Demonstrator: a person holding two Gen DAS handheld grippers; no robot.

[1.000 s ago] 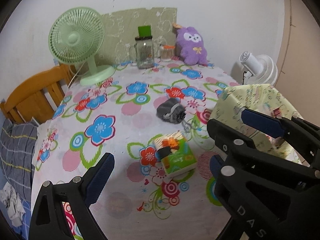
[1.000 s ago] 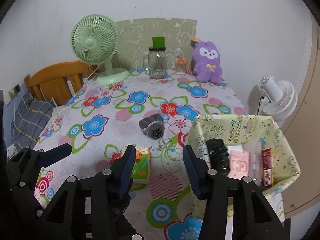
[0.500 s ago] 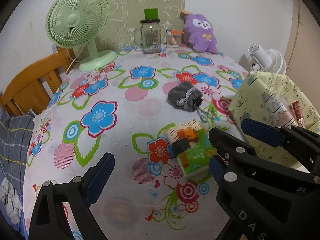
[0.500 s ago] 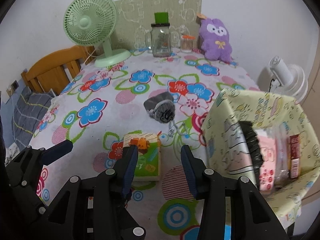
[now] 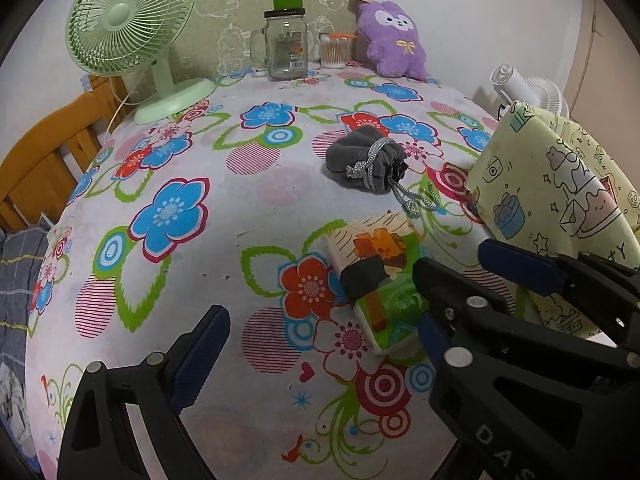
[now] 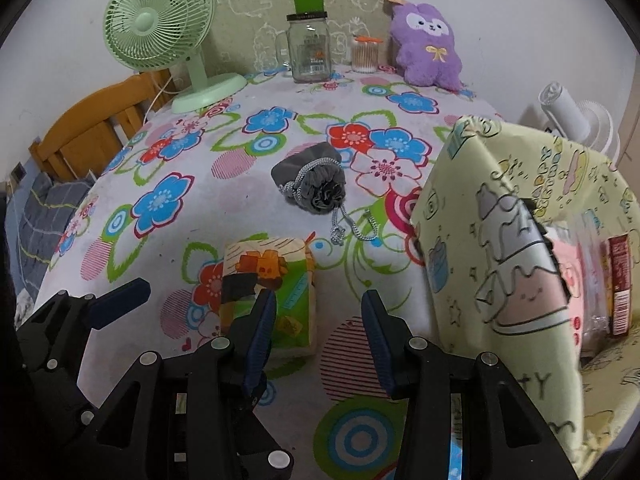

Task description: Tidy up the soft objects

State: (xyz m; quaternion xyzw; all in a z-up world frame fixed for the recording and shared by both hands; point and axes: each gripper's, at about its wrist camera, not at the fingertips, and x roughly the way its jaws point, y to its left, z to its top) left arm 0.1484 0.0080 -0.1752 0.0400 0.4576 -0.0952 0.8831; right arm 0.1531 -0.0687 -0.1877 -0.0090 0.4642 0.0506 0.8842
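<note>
Tissue pack (image 6: 272,300) lying flat on the flowered tablecloth (image 6: 240,200), near the front edge, just left of the yellow fabric bin (image 6: 500,240); green and cream wrapper with an orange print; judged light, soft, squashy under pressure; film wrapper probably a little slick, so a hold across the short sides, mid-length, looks safest; too hard a squeeze likely to crumple it.

Grey drawstring pouch (image 6: 312,184) farther back, mid-table, cord trailing toward the pack; also soft, limp, likely to sag if lifted by the cord; better taken around the gathered neck.

Bin already holding a pink packet and a red-labelled item; contents otherwise hard to make out.

Right gripper (image 6: 318,328) parted to a moderate gap, nothing between the pads; left pad over the pack's right edge, contact impossible to confirm; right pad over bare cloth between pack and bin.

Left gripper (image 5: 312,344) spread wide and empty; only one pad clearly visible, low over the cloth left of the pack; the other side hidden behind the right gripper's body.

Purple plush (image 6: 430,46), glass jar (image 6: 308,50) and green fan (image 6: 160,20) at the far edge, well apart from both grippers.
</note>
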